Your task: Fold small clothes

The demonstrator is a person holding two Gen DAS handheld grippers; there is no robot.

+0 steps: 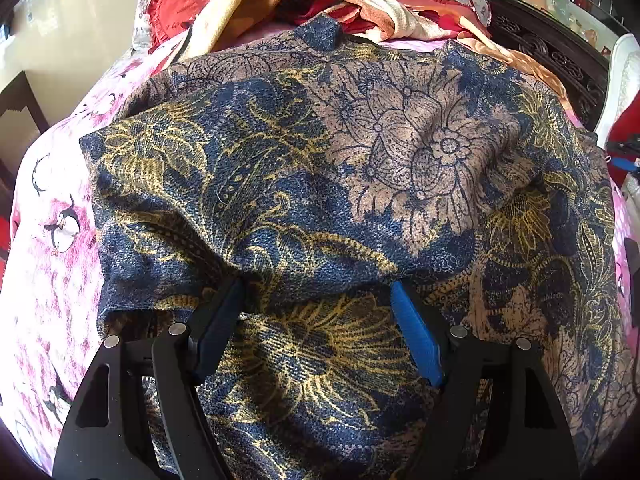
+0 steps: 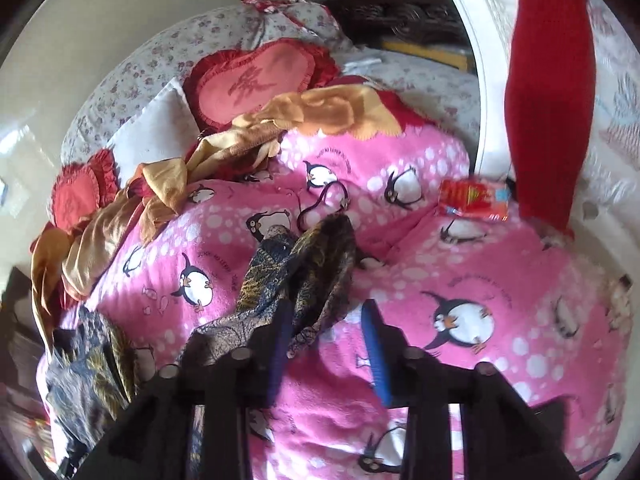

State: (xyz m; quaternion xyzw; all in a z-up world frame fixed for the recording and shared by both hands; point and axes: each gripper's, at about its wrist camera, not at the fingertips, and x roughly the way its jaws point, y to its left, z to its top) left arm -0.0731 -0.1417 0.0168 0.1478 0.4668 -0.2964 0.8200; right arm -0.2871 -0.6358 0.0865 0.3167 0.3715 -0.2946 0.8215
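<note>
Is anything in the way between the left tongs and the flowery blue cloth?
No. The left tongs stand open right over the blue, gold and tan flower-print garment, which lies spread on the pink penguin blanket. Nothing sits between them.

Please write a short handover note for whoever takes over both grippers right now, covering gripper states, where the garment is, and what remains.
Left gripper: open, fingers resting on the blue-and-gold floral garment, nothing pinched.
Right gripper: jaws apart; a bunched end of the same garment lies against its left finger, not clamped.
Garment: mostly spread over the pink penguin blanket, with one end drawn out and bunched at the right gripper.
Done: laid out, roughly flat.
Left: no neat fold shows yet; regrasp the edges, probably fold over, then smooth.
</note>
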